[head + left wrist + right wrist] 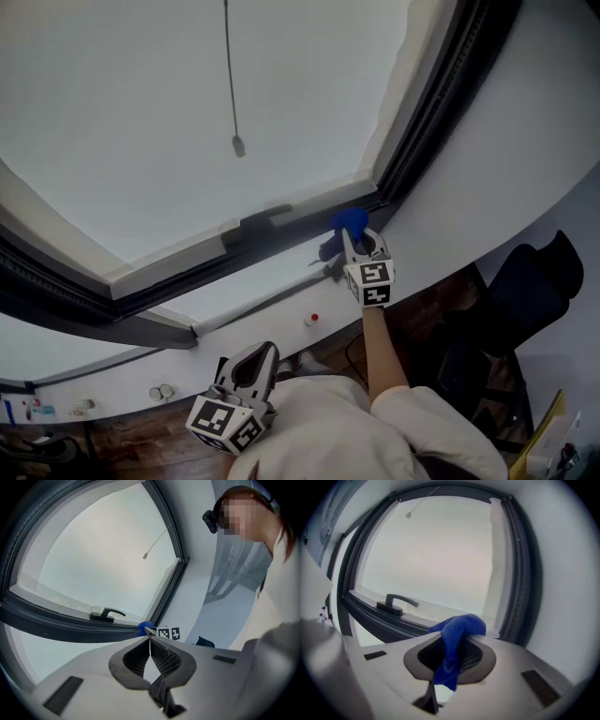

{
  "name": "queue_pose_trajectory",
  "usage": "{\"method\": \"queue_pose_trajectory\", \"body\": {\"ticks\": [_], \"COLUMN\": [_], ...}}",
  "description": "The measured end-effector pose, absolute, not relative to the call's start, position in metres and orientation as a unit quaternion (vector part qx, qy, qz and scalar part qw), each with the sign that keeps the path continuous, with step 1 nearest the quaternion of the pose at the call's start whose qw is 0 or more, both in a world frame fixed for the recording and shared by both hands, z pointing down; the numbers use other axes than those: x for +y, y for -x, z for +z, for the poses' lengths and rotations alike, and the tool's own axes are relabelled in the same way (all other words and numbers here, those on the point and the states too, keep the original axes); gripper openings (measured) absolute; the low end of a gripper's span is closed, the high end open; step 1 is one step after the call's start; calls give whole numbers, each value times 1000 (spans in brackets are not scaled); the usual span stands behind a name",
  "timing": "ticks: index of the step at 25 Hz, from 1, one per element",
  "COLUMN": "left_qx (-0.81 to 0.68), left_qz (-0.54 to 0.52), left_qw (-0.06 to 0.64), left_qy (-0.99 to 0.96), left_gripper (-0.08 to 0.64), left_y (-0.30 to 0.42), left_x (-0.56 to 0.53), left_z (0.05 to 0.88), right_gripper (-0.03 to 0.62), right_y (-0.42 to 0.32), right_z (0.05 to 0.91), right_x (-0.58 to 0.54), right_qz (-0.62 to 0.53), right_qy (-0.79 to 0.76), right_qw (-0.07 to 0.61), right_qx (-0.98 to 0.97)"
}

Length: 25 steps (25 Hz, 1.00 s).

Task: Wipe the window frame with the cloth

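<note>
Cloth (459, 627), one, blue, clamped in right gripper (353, 240) at window frame (417, 141) corner; left gripper (149, 635) fingers closed, empty

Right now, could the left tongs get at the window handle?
Probably yes. The left tongs, shut and empty, hang back with nothing between them and the handle; the right tongs hold the cloth in a corner of the frame.

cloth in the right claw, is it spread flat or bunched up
Bunched up: the blue cloth is pinched as a crumpled wad in the right claw, one end hanging down.
</note>
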<state>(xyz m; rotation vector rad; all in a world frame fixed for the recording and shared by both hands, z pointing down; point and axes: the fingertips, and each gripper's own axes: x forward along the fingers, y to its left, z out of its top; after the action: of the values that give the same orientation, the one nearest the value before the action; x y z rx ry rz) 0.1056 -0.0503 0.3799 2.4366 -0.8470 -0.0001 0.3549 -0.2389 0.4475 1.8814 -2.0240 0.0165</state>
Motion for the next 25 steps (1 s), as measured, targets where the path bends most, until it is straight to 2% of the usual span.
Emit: {"method": "queue_pose_trajectory", "body": {"ticks": [8, 14, 21, 25], "left_qx": [-325, -354, -398, -424], "left_qz": [2, 0, -11, -15], "left_qw": [291, 288, 278, 271], "left_qy": [-900, -890, -874, -864], "left_gripper": [11, 11, 11, 11], "left_y": [-139, -141, -124, -111], "left_x": [-64, -75, -93, -100], "left_z": [383, 384, 382, 380], "right_gripper": [52, 52, 52, 52], "right_y": [-441, -463, -478, -475], "right_z": [425, 434, 457, 467], "right_x": [-232, -244, -268, -279], "right_qz": [-33, -39, -5, -1], "right_qy": [-706, -700, -701, -685], "right_qw": [233, 268, 260, 280], "right_qx": [-668, -661, -664, -672]}}
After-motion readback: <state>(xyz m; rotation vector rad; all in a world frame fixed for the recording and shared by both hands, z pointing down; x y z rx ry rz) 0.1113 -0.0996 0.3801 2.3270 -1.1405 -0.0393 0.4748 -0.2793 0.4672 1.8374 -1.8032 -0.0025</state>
